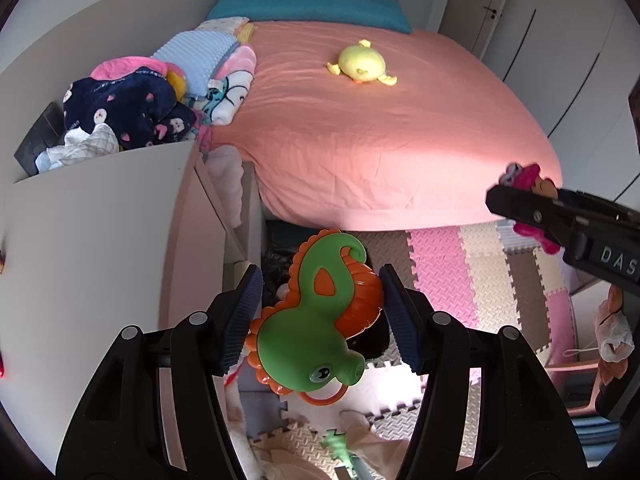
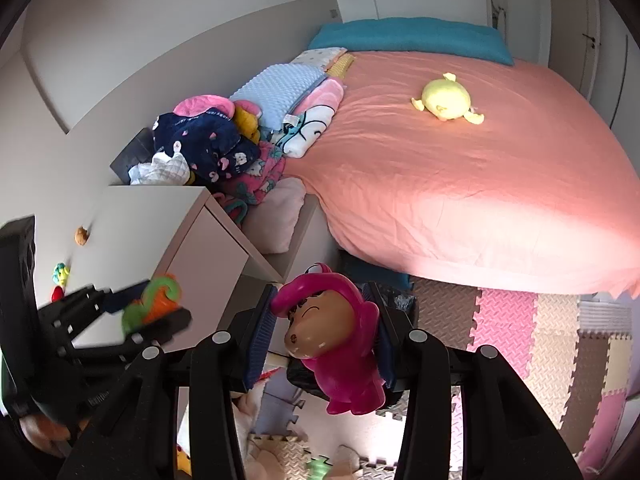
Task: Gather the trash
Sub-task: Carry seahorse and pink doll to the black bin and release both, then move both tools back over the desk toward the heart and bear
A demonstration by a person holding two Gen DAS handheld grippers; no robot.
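We are carrying both toys clear of the floor, just off the foot of the pink bed [image 1: 360, 128] — left gripper [image 1: 320, 316] clamping the green seahorse toy [image 1: 320, 320], right gripper [image 2: 320, 336] pinching the magenta figure [image 2: 336, 340] — presumably for binning.

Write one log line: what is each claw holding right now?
left claw: shut on green seahorse toy | right claw: shut on pink figure toy | both above foam floor mat

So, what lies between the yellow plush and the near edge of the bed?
Nothing. In both wrist views the pink sheet is bare from the yellow plush down to the near edge; there are only wrinkles and a patch of sunlight.
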